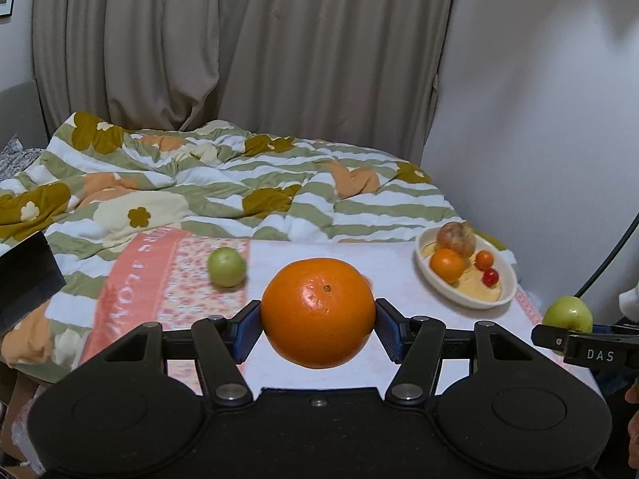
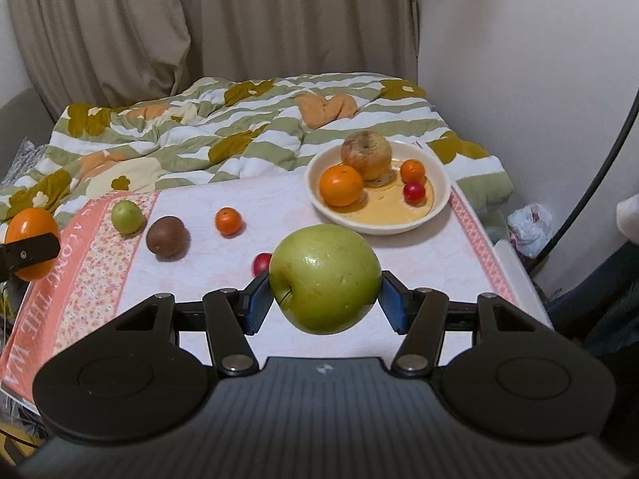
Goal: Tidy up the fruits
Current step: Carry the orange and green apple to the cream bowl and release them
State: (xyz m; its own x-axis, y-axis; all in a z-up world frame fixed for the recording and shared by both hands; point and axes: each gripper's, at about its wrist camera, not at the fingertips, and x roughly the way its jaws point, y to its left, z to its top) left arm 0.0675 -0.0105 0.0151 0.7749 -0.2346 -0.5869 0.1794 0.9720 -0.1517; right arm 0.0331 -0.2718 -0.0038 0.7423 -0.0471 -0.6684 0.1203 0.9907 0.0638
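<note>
Left gripper (image 1: 318,321): blue pads clamped on either side of a large glossy orange (image 1: 318,313), held clear above the white cloth-covered table (image 1: 391,267). Right gripper (image 2: 325,299): pads pressed against a big green apple (image 2: 325,279), stem dimple facing the camera, also carried in the air.

Beyond the fingers, a cream oval dish (image 2: 439,203) sits at the far right of the table. It holds a blotchy brown-yellow apple (image 2: 366,154), a medium orange (image 2: 341,185), a small tangerine (image 2: 412,170) and a red cherry-sized fruit (image 2: 413,192).

Loose on the table: a small green fruit (image 2: 127,217), a dark brown round fruit (image 2: 167,239), a little orange fruit (image 2: 229,221), and a red fruit (image 2: 261,263) half hidden behind the green apple.

Step in hand, by my reading: both fruits picked and in transit to the dish. The next move calls for lowering each into free space at the dish's near side without knocking the stacked fruit, one hand at a time.

Writing: "DAS" on the right gripper's finger in the left wrist view; the pink cloth border reads "ALONG THE WA", cut off.
</note>
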